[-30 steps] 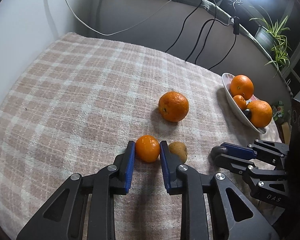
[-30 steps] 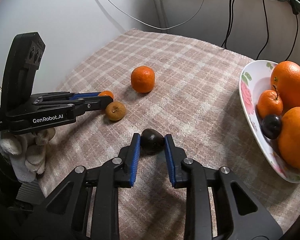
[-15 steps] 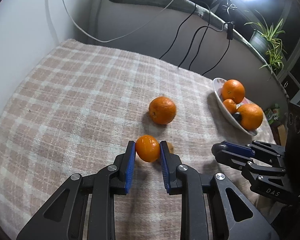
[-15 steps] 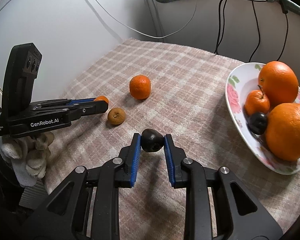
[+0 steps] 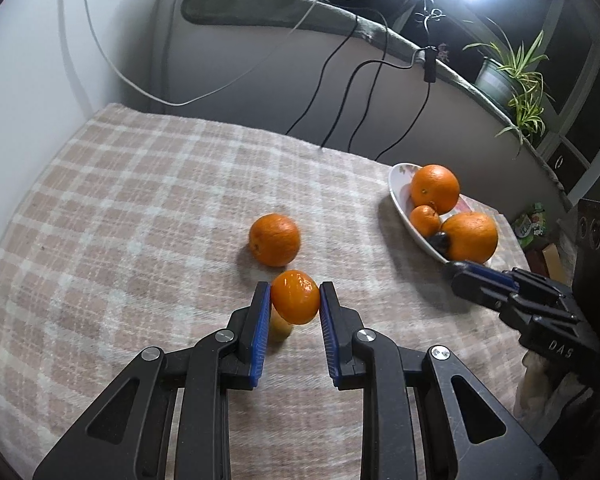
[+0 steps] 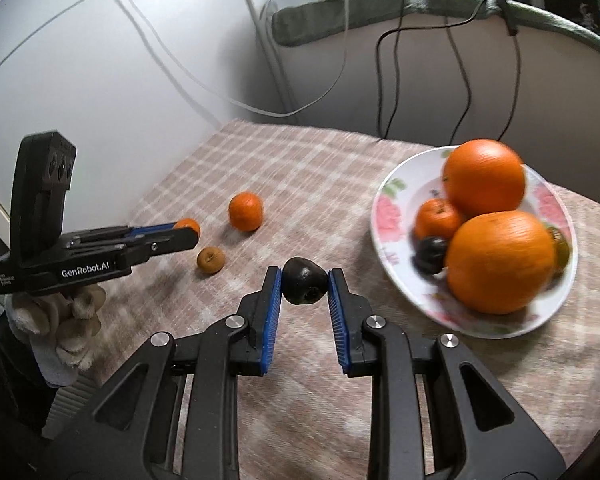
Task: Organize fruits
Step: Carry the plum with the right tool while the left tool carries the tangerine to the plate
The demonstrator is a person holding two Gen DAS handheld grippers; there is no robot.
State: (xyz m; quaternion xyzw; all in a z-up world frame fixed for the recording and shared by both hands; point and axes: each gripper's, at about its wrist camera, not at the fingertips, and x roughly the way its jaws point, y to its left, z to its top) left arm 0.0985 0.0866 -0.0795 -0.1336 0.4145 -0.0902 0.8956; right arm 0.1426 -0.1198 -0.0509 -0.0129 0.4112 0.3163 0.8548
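Observation:
My left gripper (image 5: 295, 298) is shut on a small orange mandarin (image 5: 295, 297), held above the checked tablecloth. A brown fruit (image 5: 279, 327) on the cloth peeks out under it; it shows whole in the right wrist view (image 6: 211, 260). A larger orange (image 5: 274, 239) lies just beyond. My right gripper (image 6: 304, 276) is shut on a dark plum (image 6: 304, 286), lifted off the cloth, left of the flowered white plate (image 6: 392, 216). The plate holds two big oranges (image 6: 500, 264), a small mandarin (image 6: 438, 220) and a dark plum (image 6: 430, 254).
The checked tablecloth (image 5: 120, 220) covers the table up to a wall with hanging cables (image 5: 340, 92). A potted plant (image 5: 512, 76) stands on the ledge at the far right. A gloved hand (image 6: 60, 328) holds the left gripper.
Both grippers have risen off the cloth with their fruit. The right one has swung toward the plate, which now looks nearer. The brown fruit has slipped behind the left fingers.

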